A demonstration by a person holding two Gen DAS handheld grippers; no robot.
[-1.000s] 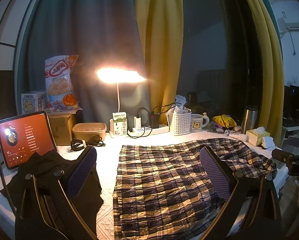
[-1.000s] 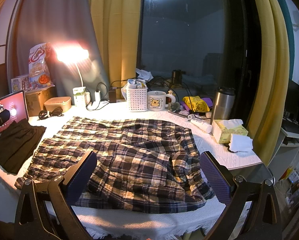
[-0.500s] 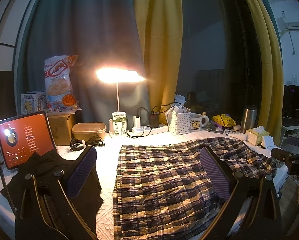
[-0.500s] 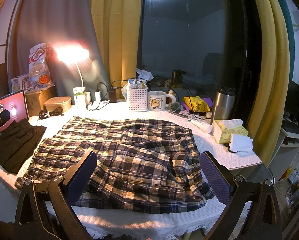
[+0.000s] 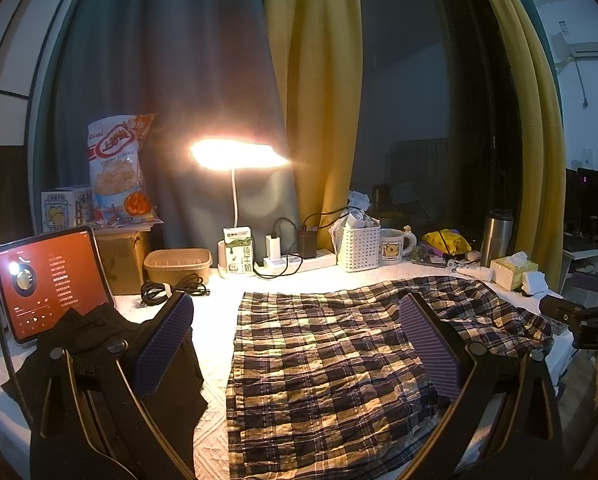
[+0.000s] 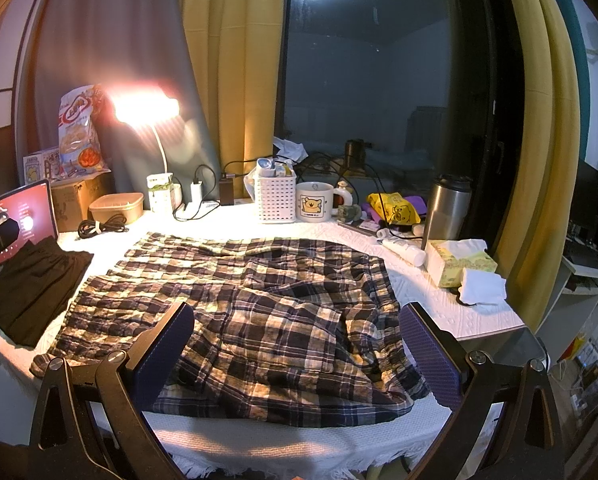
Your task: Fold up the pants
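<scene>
Plaid pants lie spread and wrinkled across a white-covered table. My left gripper hovers open above their left end, with nothing between its purple pads. Over the near edge of the pants my right gripper is also open and holds nothing. The other gripper's body shows at the right edge of the left wrist view and at the left edge of the right wrist view.
A dark folded garment lies left of the pants, in front of a lit tablet. Along the back stand a lamp, a basket, a mug, a steel tumbler and a tissue box.
</scene>
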